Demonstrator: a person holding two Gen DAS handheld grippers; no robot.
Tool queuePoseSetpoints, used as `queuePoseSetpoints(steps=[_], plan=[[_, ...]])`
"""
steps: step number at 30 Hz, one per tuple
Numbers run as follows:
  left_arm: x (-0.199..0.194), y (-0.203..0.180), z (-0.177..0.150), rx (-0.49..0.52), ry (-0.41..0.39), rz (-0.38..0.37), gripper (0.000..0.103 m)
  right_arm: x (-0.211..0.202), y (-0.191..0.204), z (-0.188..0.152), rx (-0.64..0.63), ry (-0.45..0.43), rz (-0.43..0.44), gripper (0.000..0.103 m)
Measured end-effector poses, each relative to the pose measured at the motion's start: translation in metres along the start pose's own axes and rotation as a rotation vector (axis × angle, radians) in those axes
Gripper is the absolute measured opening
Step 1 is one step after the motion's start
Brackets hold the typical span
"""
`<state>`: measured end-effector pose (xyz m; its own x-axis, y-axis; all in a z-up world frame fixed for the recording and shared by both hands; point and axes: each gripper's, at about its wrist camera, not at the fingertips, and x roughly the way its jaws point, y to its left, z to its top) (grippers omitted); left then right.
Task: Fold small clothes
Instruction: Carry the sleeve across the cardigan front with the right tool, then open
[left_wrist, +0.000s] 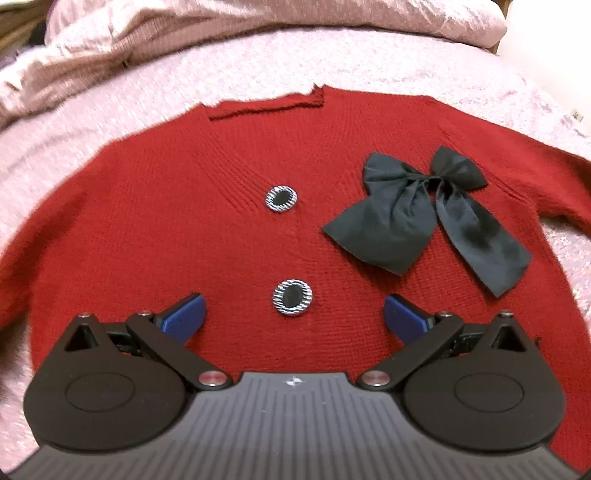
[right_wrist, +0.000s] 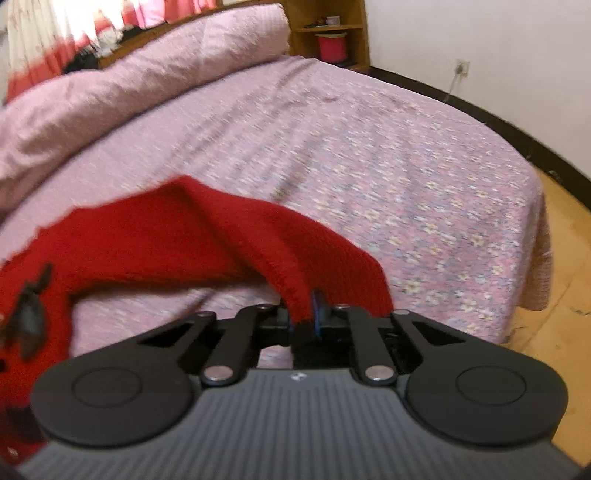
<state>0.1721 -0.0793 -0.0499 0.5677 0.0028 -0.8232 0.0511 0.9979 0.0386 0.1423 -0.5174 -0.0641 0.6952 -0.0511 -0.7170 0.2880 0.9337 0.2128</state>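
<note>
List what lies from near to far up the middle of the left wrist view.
Left claw → lower button → upper button → sweater neckline → pink bedsheet → rolled quilt.

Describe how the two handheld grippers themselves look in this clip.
The left gripper and right gripper match: a grey ribbed body with a small white emblem, two round black discs, black linkage arms on silver pivot pins, and blue textured finger pads. No cables, hands or sleeves show.

Bedroom: bed (right_wrist: 369, 155), rolled quilt (right_wrist: 147, 85).
</note>
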Motion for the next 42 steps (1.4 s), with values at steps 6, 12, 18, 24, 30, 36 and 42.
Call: queuePoseSetpoints(steps=[6, 12, 18, 24, 30, 36, 42], plan=[[-0.017, 0.009, -0.002, 0.023, -0.040, 0.045, 0.103, -0.019, 0.026, 0.008, -0.011, -0.013, 0.119, 0.013], [-0.031, 0.025, -0.004, 0.010, -0.062, 0.062, 0.103, -0.029, 0.059, 0.014, -0.019, -0.013, 0.242, 0.012], [-0.044, 0.043, -0.009, -0.010, -0.081, 0.077, 0.103, -0.035, 0.094, 0.021, -0.034, -0.004, 0.364, 0.012], [-0.055, 0.068, -0.015, -0.053, -0.098, 0.098, 0.103, -0.040, 0.138, 0.025, -0.063, 0.008, 0.480, 0.012], [-0.067, 0.097, -0.024, -0.103, -0.112, 0.143, 0.103, -0.043, 0.185, 0.030, -0.082, 0.022, 0.588, 0.012], [-0.076, 0.125, -0.033, -0.143, -0.127, 0.189, 0.103, -0.047, 0.233, 0.030, -0.114, 0.037, 0.665, 0.012], [-0.083, 0.146, -0.040, -0.179, -0.139, 0.207, 0.103, -0.050, 0.281, 0.032, -0.150, 0.057, 0.735, 0.012]])
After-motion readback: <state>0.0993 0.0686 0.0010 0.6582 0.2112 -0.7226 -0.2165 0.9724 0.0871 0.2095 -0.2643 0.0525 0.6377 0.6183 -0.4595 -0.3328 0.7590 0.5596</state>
